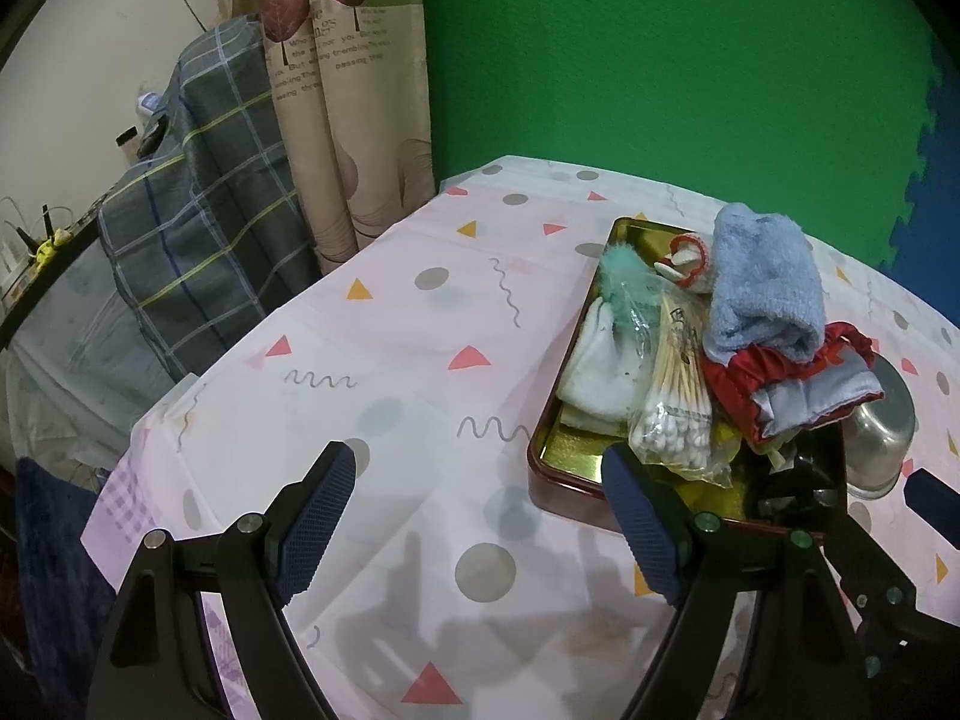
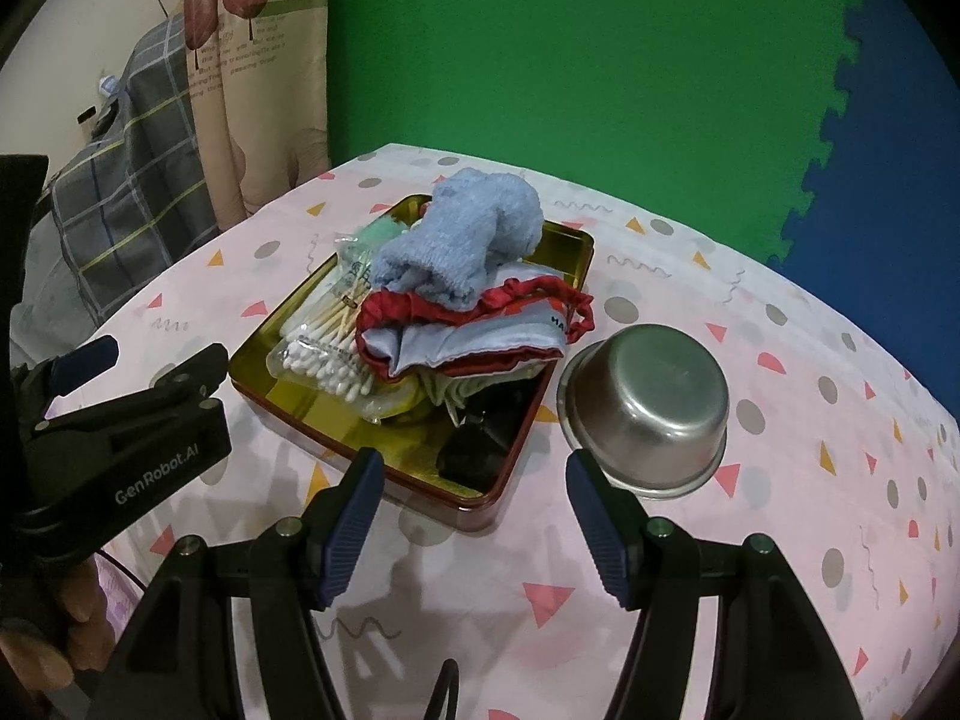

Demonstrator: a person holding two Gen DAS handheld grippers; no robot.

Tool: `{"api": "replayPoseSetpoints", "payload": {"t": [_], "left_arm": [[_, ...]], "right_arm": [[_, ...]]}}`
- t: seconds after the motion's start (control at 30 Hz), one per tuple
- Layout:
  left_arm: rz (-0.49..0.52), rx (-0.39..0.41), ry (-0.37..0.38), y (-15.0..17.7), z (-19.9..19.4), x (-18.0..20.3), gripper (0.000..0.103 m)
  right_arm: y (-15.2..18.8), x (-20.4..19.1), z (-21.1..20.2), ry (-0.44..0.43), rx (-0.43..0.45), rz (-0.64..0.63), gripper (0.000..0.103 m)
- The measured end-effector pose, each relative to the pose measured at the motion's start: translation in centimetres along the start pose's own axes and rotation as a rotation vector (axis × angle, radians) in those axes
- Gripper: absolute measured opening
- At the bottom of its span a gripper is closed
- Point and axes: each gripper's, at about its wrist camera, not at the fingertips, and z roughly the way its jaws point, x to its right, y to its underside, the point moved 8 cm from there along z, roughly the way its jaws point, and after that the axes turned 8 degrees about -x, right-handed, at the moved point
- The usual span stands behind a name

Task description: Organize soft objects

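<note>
Left gripper [image 1: 474,516]: jaws spread wide, nothing between the blue pads, hovering over the near left part of the table [image 1: 384,324] just short of the tin tray's [image 1: 561,474] near left corner; right-hand pad overlapping that corner in the left wrist view. Seen again from the right wrist view at the table's left edge [image 2: 129,384], branded black body, released

Right gripper [image 2: 474,516]: jaws likewise apart, grasping nothing, poised above the near edge of the table, between the tray's near right corner [image 2: 480,507] and the steel bowl [image 2: 648,402]

Tin tray: gold inside, dark red outside, lying roughly mid-table and heaped with soft things. On top toward the far end, a light blue fluffy towel [image 2: 462,240], bunched up. Under and just nearer, a red and grey drawstring pouch [image 2: 480,330], spilling toward the tray's right rim. Along the left side, a clear bag of cotton swabs [image 2: 324,348], sticks pointing to the far end. White folded cloth [image 1: 597,360] against the left rim, teal feathery tuft [image 1: 618,282] behind it, small red and white item [image 1: 684,261] at the far end. Something black [image 2: 480,438] at the near right corner, possibly a clip or plug, too dark to tell

Steel bowl: upside down on the patterned tablecloth, just beside the tray's right rim, near its near end

Behind the table, a green wall [image 2: 570,60] and a printed curtain [image 1: 348,90] beyond the far left corner
</note>
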Motion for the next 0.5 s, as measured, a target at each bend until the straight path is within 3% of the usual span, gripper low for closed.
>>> {"api": "replayPoseSetpoints", "payload": {"t": [0.5], "left_arm": [[0.001, -0.002, 0.003, -0.02, 0.07, -0.01, 0.081]], "right_arm": [[0.02, -0.17, 0.06, 0.002, -0.003, 0.0, 0.065]]}}
